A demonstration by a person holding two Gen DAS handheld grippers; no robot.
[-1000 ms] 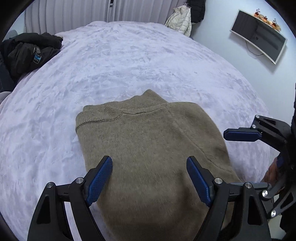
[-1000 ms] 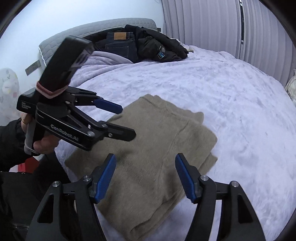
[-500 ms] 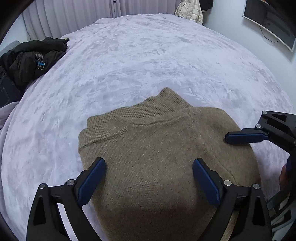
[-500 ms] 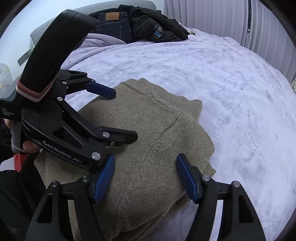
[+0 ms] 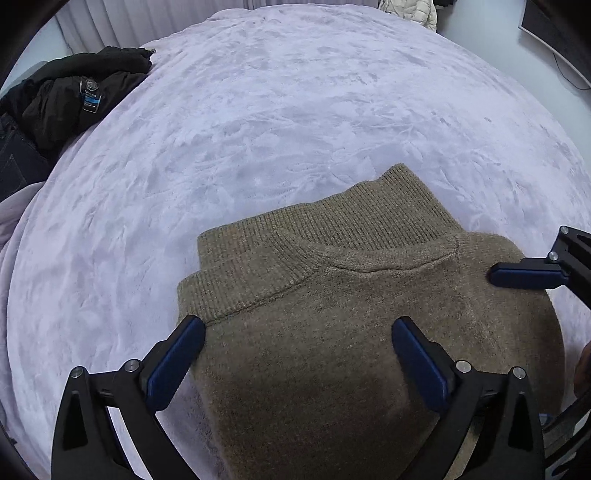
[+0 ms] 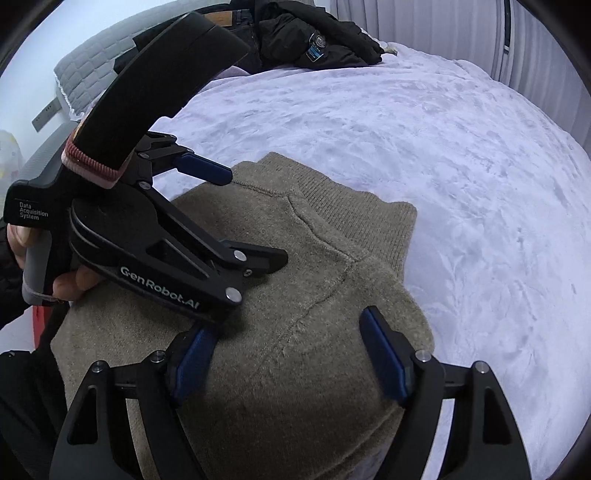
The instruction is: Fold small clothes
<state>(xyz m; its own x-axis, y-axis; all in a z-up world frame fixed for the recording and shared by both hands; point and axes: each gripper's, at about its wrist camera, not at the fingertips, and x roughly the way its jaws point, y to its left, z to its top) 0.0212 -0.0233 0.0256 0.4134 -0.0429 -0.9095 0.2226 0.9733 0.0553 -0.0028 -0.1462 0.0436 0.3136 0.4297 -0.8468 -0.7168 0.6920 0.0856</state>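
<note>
Behind the left tool (image 6: 255, 218), only the right view shows jeans (image 6: 236, 14).

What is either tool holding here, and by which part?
Nothing. Both the left tool and right tool are opening above the folded sweater, gripping none of it.

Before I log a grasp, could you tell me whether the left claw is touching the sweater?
Cannot tell: in the left wrist view the left claw is opening, straddling the sweater without pinching it, but neither view shows contact or a gap plainly.

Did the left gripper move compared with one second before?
Yes. The left gripper came closer to the sweater, which fills more of the view; the black jacket slid toward the upper left corner. Its jaws are opening.
</note>
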